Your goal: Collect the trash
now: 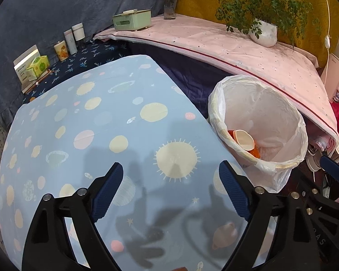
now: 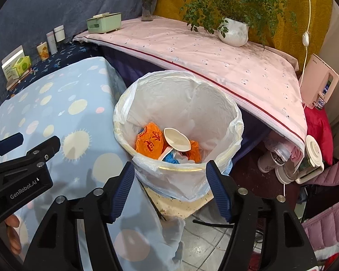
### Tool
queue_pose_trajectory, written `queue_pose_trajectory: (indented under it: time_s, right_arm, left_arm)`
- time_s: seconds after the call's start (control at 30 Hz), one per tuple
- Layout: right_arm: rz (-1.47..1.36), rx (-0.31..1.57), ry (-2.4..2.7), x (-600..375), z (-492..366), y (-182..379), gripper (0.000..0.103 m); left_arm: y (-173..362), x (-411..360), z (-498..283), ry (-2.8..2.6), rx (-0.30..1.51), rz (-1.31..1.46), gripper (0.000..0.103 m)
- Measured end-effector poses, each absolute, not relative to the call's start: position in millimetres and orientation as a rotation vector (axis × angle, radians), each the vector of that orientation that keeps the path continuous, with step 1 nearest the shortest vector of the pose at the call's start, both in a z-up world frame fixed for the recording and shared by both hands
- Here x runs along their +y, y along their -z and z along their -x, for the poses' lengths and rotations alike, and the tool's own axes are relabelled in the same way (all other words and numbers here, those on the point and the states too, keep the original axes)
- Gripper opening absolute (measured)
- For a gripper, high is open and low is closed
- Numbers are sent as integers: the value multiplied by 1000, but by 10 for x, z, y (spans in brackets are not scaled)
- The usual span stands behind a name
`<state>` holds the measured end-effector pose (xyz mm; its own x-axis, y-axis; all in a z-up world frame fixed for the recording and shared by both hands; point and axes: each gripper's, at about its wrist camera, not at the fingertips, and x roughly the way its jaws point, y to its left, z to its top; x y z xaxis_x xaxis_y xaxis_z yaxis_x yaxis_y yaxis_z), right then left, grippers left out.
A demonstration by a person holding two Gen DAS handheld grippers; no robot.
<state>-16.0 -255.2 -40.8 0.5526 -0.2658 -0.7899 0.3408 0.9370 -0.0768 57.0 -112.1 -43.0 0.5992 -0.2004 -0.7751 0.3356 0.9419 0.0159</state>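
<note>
Right wrist: crumpled orange wrapper (image 2: 148, 143); plastic-lined bin (image 2: 235, 122)

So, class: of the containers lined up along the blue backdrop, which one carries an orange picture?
The short cream tin, standing between the green tissue box and the taller white bottle.

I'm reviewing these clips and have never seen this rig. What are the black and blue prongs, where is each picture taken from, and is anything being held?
The prongs are two hand-held grasping tools; a person carries one in each hand. Each picture comes from a fisheye camera on one tool, looking along its fingers. The left tool hangs open and holds nothing above the table's blue planet-print cloth, which shows no trash in view. The right tool is open and empty too, above the bag-lined trash bin beside the table. In the bin lie an orange wrapper and a crushed paper cup. The left tool also appears at the left edge of the right view.
</note>
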Motion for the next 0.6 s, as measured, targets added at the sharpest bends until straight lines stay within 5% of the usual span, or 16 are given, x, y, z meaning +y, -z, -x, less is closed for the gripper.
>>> queue_pose_trajectory:
  time_s: [0.27,0.6]
  right_arm:
    - [-88,933,356,-2540,204,466,84]
    - [-95,929,390,-2619,251,477,90]
  left_arm:
    - [483,-1120,-541,307,891,-172,87]
    - [490,-1135,-525,306,891,-171,90]
